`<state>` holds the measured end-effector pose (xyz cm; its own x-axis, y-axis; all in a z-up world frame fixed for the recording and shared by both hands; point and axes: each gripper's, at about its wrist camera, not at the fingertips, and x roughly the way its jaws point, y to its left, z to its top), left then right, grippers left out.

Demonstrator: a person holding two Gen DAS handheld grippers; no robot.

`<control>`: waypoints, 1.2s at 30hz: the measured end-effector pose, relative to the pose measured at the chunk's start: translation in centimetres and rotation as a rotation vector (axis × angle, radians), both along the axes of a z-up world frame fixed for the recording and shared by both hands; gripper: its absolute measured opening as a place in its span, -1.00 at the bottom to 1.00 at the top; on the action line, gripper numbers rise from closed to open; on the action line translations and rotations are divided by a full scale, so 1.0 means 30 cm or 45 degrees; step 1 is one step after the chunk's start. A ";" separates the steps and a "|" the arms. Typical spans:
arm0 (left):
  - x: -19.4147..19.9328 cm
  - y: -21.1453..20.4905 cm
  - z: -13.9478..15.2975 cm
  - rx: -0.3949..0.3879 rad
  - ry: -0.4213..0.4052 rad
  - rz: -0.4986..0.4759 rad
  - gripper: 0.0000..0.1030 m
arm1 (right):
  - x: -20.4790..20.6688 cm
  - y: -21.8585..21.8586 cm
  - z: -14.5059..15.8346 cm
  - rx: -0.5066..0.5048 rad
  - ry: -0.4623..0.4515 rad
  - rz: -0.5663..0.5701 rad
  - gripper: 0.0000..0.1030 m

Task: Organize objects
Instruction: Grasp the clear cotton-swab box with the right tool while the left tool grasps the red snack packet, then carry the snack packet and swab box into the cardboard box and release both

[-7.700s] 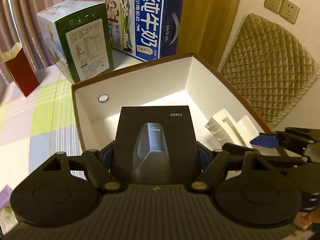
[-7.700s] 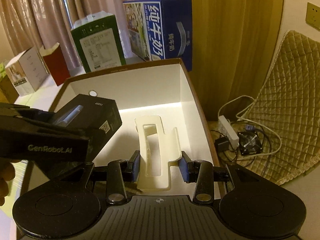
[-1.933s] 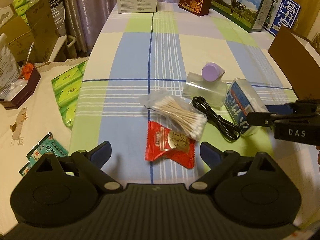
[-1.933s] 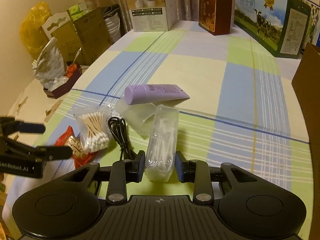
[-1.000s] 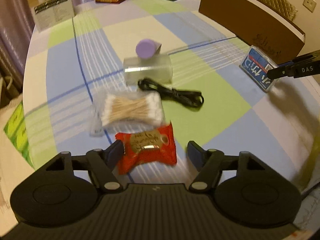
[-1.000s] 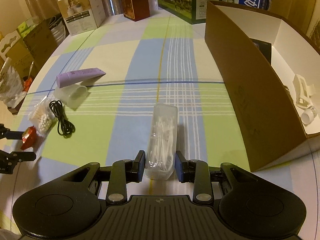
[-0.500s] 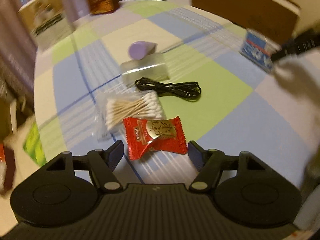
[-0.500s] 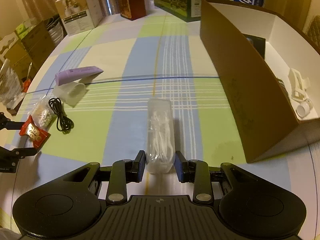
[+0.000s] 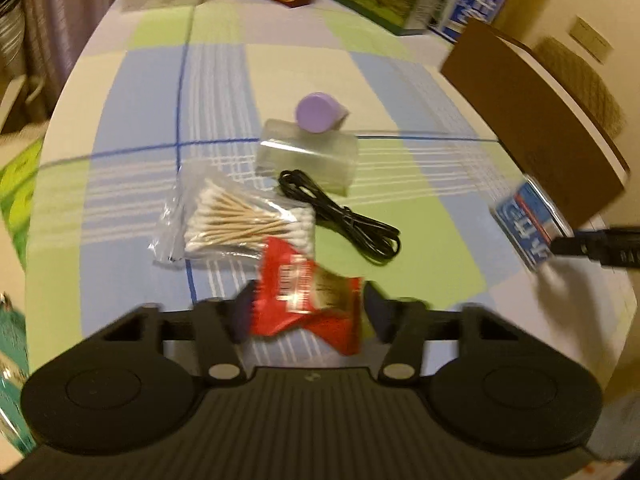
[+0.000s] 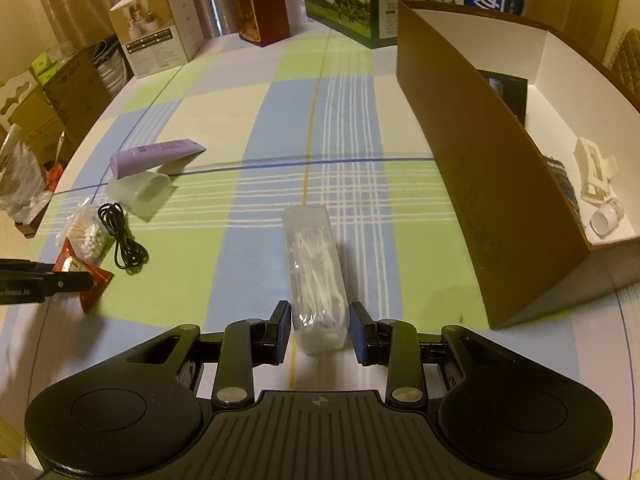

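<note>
A red snack packet (image 9: 308,300) lies bunched between the closing jaws of my left gripper (image 9: 308,312); both pads press its edges just above the checked tablecloth. In the right wrist view the same packet (image 10: 86,276) sits at the left gripper's tips. My right gripper (image 10: 320,332) is shut on a clear plastic box of white picks (image 10: 316,264), held above the cloth. The left wrist view shows that box's blue label (image 9: 524,224). The brown cardboard box (image 10: 480,168), white inside, stands to the right and holds a black carton (image 10: 508,92) and a white clip (image 10: 596,172).
Beyond the left gripper lie a bag of cotton swabs (image 9: 236,220), a coiled black cable (image 9: 344,220), a clear case (image 9: 308,156) and a purple tube (image 9: 320,114). Milk cartons (image 10: 348,0) and small boxes (image 10: 160,40) line the table's far edge.
The left jaws have closed in on the red packet, which now bunches up between them, and the left wrist has rolled. The right gripper with its clear box has stayed in place.
</note>
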<state>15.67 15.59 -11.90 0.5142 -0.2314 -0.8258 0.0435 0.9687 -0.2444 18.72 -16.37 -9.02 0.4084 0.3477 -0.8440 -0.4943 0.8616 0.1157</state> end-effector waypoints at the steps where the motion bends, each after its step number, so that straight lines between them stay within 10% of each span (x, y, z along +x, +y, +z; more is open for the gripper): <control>1: 0.001 -0.004 0.000 -0.007 0.001 0.013 -0.28 | 0.004 0.004 0.000 0.001 0.001 0.009 -0.44; 20: -0.035 -0.117 0.073 0.014 -0.010 0.102 -0.63 | 0.025 0.062 -0.047 -0.056 -0.074 0.226 -0.48; 36: -0.023 -0.382 0.252 -0.045 -0.111 0.025 -0.63 | -0.017 -0.184 0.183 0.200 -0.091 0.189 -0.48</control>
